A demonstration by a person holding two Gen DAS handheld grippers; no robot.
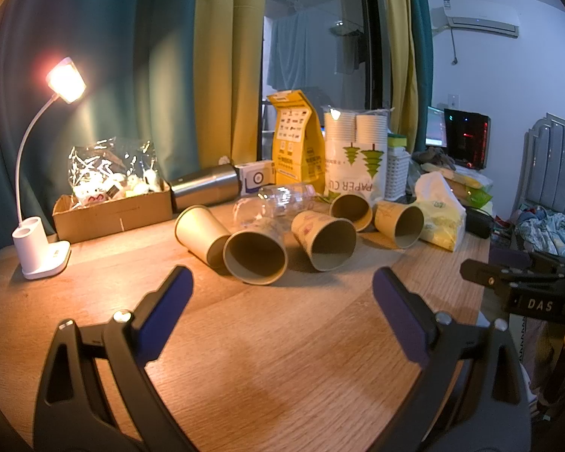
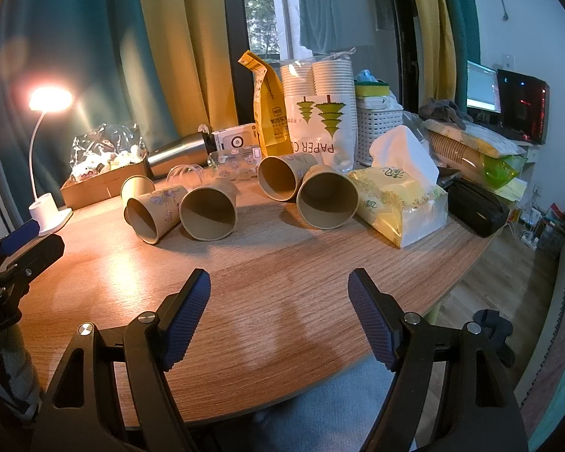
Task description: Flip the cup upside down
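Several brown paper cups lie on their sides on the wooden table (image 1: 282, 339), mouths mostly toward me. In the left wrist view the nearest cup (image 1: 255, 257) lies just beyond my left gripper (image 1: 282, 286), which is open and empty; another cup (image 1: 326, 240) lies to its right. In the right wrist view my right gripper (image 2: 278, 286) is open and empty above the table (image 2: 282, 263), short of a cup (image 2: 208, 213) and another cup (image 2: 327, 200). A clear glass cup (image 1: 278, 197) lies behind them.
A lit white desk lamp (image 1: 43, 248) stands at the left beside a cardboard box (image 1: 113, 213). A steel flask (image 1: 207, 186), yellow bag (image 1: 295, 139), paper-cup pack (image 1: 354, 150) and tissue pack (image 2: 399, 203) line the back. The right gripper's body (image 1: 527, 290) shows at the right edge.
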